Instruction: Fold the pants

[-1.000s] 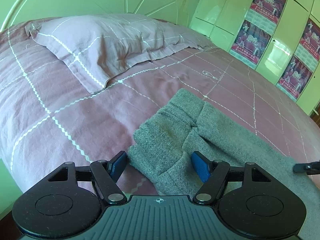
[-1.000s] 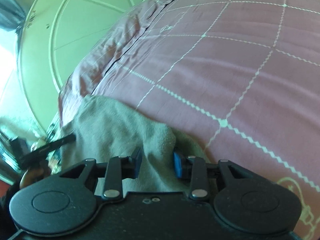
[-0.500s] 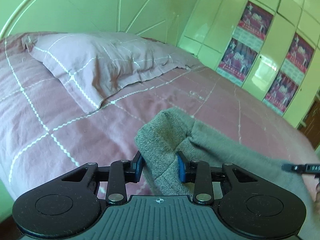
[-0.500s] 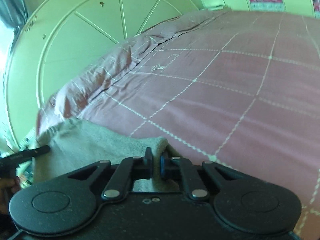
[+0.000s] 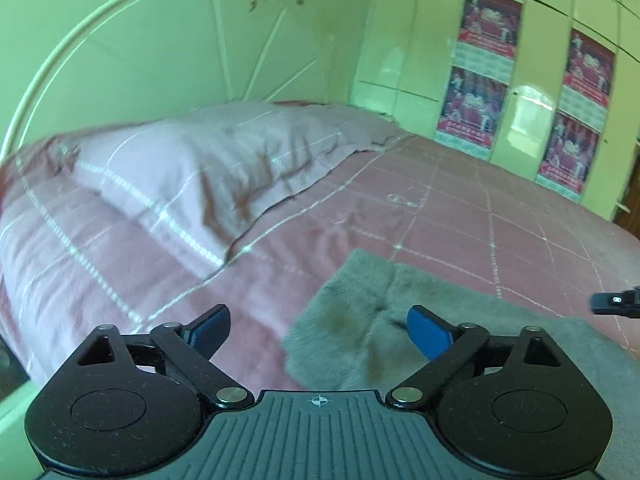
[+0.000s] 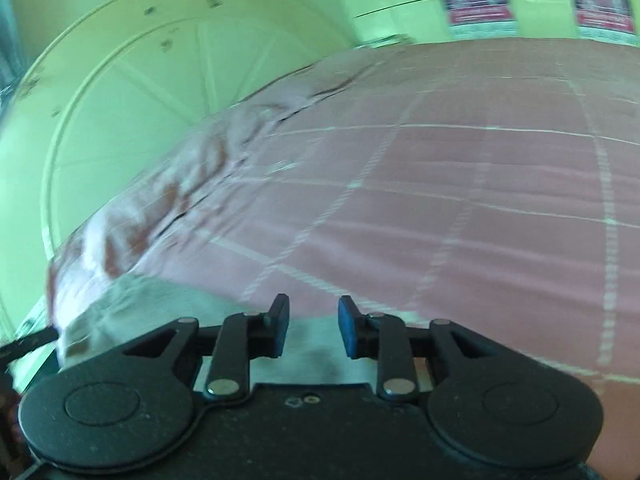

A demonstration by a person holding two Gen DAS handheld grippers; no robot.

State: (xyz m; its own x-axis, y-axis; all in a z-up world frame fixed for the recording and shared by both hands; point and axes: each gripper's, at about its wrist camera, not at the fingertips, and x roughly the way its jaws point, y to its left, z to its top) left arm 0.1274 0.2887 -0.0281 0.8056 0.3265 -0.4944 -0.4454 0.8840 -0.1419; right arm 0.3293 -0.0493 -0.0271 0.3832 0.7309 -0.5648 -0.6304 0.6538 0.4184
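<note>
The left gripper (image 5: 318,330) stands with its jaws wide, just opened, gripping nothing; the grey pants (image 5: 360,320) lie flat on the bed below and ahead of it, one fingertip (image 5: 426,330) over the cloth without pressing it. The right gripper (image 6: 313,326) has also just parted its jaws, a small gap, with nothing pinched between them; the pants (image 6: 160,300) rest under it. The pink checked bedspread (image 5: 460,216) carries a pillow (image 5: 208,168) near the headboard (image 5: 160,60). No containers are in sight.
</note>
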